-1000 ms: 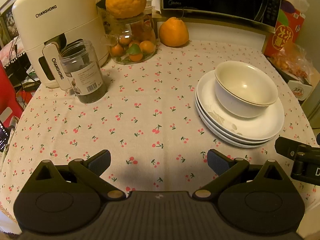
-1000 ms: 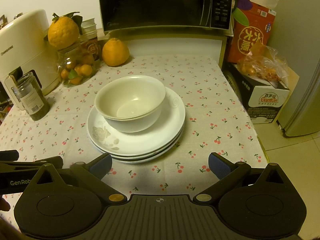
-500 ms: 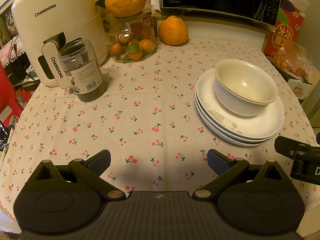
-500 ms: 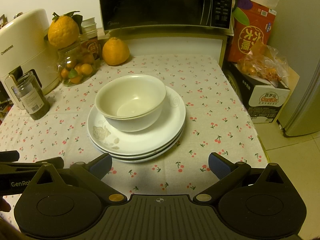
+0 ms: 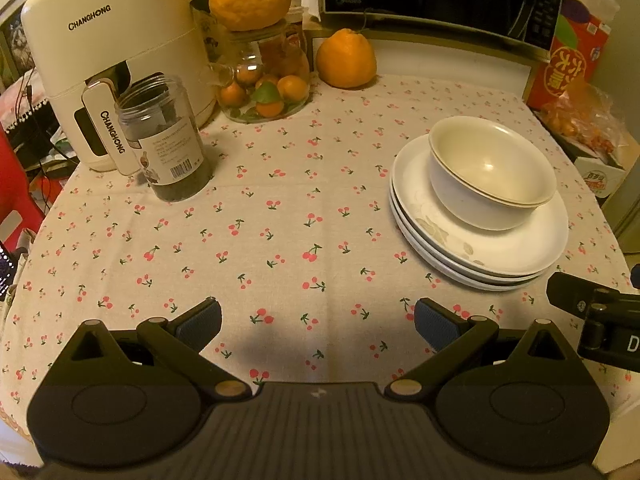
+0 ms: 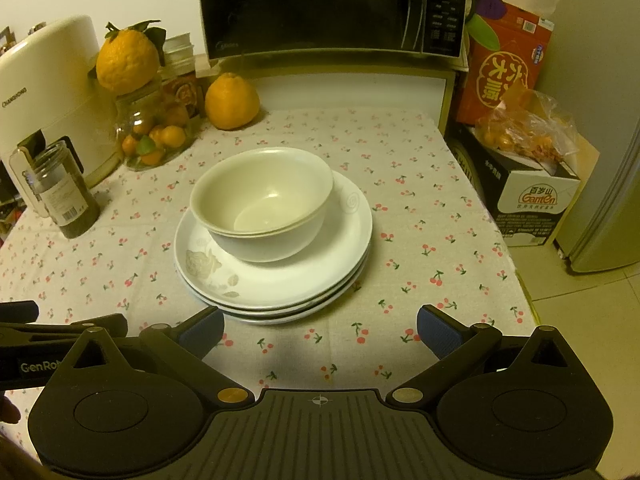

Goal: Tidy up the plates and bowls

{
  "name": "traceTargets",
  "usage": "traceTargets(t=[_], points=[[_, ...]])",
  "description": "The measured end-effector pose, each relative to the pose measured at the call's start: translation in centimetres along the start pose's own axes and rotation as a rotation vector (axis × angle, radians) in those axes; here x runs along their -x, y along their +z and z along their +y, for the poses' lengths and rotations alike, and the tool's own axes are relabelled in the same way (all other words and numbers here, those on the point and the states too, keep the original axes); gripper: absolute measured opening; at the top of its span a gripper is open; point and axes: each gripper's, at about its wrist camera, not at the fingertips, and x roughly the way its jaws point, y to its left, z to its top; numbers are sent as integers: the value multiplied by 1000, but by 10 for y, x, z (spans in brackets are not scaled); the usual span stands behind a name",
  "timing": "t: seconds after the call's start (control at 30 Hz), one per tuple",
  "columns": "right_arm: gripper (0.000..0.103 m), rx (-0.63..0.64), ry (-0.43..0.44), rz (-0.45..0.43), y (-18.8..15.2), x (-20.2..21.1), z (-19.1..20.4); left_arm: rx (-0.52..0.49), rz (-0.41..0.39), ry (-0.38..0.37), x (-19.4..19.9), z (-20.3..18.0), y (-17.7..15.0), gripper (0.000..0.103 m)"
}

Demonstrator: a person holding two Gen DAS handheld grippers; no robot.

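White bowls [image 6: 262, 204] (nested) atop plates [image 6: 280, 284].

Two nested cream bowls [image 6: 262, 204] upright, resting off-centre on a stack of white plates [image 6: 340, 248], floral-printed top plate

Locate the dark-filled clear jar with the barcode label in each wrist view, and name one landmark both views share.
Left wrist: the jar stands upper left, in front of the white Changhong appliance.
Right wrist: the jar stands at the far left edge, left of the stacked plates.
Shared landmark: the orange on the tablecloth below the microwave.
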Motion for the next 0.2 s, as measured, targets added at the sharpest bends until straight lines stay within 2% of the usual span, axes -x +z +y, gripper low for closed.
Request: traceTargets(t=[0.2], points=[[103, 17, 6, 8, -1, -3, 3, 1, 14, -23, -2, -1, 1, 103]])
